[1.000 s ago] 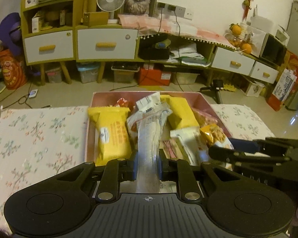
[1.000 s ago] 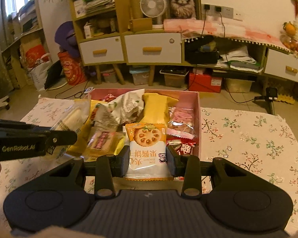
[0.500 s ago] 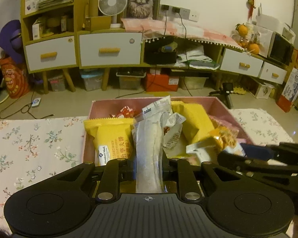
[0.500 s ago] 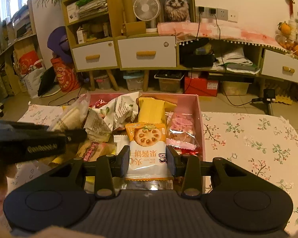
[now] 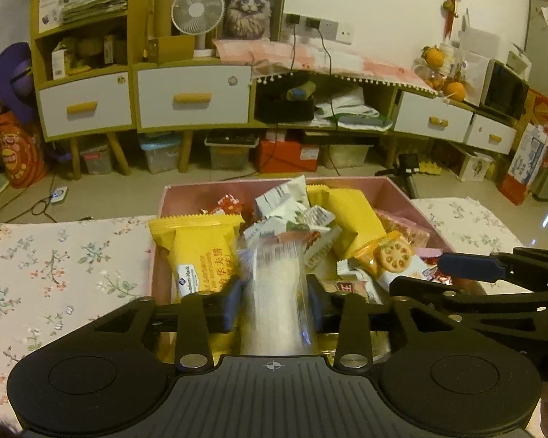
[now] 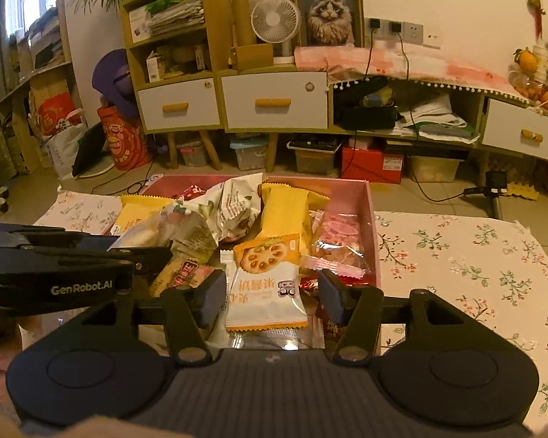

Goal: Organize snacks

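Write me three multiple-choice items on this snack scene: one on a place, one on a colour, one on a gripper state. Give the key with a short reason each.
1. Where does the biscuit packet with the lotus-root slice picture lie?
A. On the floral tablecloth
B. In the pink box, on other snacks
C. On the shelf by the fan

2. What colour is the large packet at the box's left side, seen from the left wrist?
A. Yellow
B. Green
C. Blue

3. What is the left gripper doing?
A. Open over the cloth
B. Shut on nothing
C. Shut on a clear-wrapped snack

Key: B, the packet rests on the pile inside the pink box, between the open fingers of the right gripper; A, its wrapper is plainly yellow; C, the clear-wrapped snack sits pinched between both pads.
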The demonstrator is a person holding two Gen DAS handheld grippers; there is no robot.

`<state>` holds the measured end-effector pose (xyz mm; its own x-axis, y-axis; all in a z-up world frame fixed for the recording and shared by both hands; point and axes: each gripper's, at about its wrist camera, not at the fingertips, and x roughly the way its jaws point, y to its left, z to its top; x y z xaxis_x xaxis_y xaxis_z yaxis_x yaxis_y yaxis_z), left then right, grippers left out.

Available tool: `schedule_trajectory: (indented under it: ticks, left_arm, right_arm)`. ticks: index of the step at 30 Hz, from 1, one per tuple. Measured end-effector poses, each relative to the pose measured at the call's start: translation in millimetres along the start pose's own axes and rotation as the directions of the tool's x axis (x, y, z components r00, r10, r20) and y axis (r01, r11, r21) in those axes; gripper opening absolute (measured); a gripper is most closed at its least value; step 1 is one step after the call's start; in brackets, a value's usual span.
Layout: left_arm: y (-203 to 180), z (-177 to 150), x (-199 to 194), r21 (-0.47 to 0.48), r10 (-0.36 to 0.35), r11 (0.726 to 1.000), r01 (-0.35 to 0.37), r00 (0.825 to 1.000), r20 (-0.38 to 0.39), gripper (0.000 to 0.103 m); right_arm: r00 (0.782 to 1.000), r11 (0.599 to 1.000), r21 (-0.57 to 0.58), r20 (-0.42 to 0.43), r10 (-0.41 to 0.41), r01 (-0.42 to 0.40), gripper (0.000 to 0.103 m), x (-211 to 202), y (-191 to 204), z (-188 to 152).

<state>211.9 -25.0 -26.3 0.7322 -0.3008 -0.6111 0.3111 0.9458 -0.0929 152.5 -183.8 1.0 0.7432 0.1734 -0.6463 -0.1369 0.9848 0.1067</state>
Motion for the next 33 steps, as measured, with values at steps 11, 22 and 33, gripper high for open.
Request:
schedule_trajectory:
  ticks: [11, 22, 33]
  left_arm:
    - [-1, 9, -22, -0.006, -0.010, 1.000, 0.010, 1.000, 0.018, 0.068]
    - [0, -7, -62, -0.009, 0.034, 0.999, -0.034, 0.999, -0.007, 0.089]
    - [-6, -40, -110, -0.010, 0.131, 0.991, -0.132, 0.988, -0.087, 0.096]
  right_arm:
    - [1.000, 1.000, 0.003, 0.007, -0.015, 0.015, 0.066, -14, 2, 5]
    - [0.998, 0.999, 0.005, -0.023, -0.053, 0.053, 0.078, -42, -1, -3]
    - [0.986, 0.992, 0.000, -0.111, -0.122, 0.123, 0.098, -80, 12, -21]
